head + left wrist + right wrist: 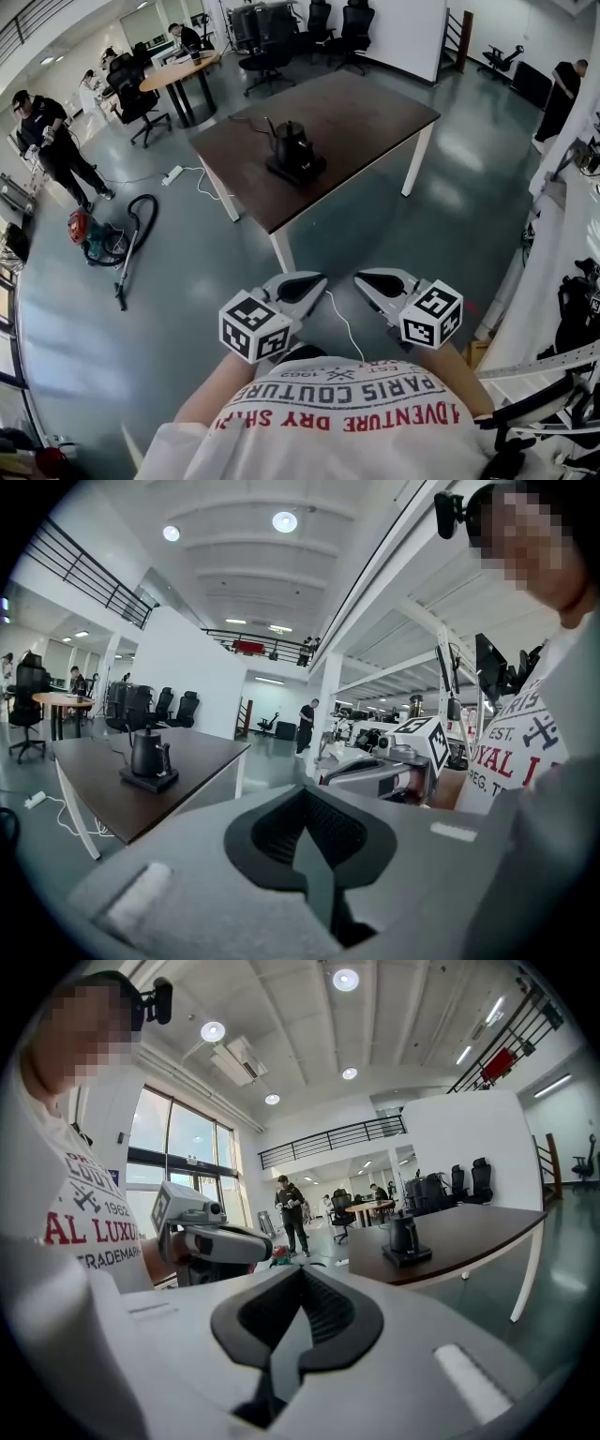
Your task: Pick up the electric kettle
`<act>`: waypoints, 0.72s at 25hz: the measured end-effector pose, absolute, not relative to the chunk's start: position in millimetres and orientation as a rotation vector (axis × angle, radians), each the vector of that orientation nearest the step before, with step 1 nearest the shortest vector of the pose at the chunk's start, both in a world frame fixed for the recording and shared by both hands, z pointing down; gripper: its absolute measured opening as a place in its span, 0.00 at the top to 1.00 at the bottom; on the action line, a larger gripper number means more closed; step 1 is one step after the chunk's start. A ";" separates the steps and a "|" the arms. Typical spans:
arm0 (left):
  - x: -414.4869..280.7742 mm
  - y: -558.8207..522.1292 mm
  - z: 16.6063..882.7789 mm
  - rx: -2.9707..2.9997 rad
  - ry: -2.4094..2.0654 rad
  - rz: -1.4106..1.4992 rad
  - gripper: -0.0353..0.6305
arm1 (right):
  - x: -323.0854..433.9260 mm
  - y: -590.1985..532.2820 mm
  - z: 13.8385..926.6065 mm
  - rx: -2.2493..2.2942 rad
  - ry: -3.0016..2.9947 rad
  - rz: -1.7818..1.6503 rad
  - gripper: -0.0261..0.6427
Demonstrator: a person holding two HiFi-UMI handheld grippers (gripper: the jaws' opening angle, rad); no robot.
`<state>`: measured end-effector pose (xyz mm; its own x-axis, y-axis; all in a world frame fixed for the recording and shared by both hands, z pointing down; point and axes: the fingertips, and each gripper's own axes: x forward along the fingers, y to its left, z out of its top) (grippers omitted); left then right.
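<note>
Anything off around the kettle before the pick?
Kettle sits upright on its base on the table; nothing spilled. Only oddity: a vacuum cleaner lies on the floor left of the table, hose sprawled.

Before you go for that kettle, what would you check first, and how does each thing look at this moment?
1. Kettle upright on its base on the table: ok.
2. Left tool and right tool empty: ok.
3. Jaws open for a grab: not ok, both are shut.
4. Kettle within reach: not ok, the table stands well ahead of both tools.
5. Vacuum cleaner out of the path: ok, it lies off to the left.
6. Base cord unplugged: cannot tell.
</note>
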<state>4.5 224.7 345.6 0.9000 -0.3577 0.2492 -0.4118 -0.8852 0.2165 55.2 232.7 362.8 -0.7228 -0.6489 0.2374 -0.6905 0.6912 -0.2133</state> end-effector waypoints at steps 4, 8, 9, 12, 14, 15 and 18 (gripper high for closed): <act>0.1 221.7 352.8 2.781 -0.580 0.295 0.95 | 49.4 230.0 373.3 1.089 -2.739 0.458 0.95; 1.5 209.1 351.9 2.761 -0.610 0.286 0.95 | 53.2 221.3 373.7 1.072 -2.738 0.459 0.95; 1.6 204.5 353.4 2.752 -0.615 0.281 0.95 | 53.7 218.3 375.5 1.064 -2.736 0.458 0.95; -1.9 189.3 362.7 2.724 -0.609 0.270 0.95 | 49.4 204.1 382.7 1.048 -2.728 0.440 0.95; -3.7 176.9 368.2 2.721 -0.599 0.273 0.95 | 47.3 190.2 384.8 1.052 -2.733 0.438 0.95; -3.9 170.0 370.4 2.719 -0.597 0.274 0.95 | 47.7 182.6 386.4 1.056 -2.733 0.441 0.95; -3.1 145.0 378.6 2.701 -0.597 0.271 0.95 | 52.2 158.7 395.6 1.066 -2.723 0.469 0.95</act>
<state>-3.1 145.0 378.6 0.8923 -0.3694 0.2596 -0.4385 -0.8459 0.3035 52.2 158.7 395.6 -0.7267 -0.6282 0.2780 -0.6850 0.6931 -0.2243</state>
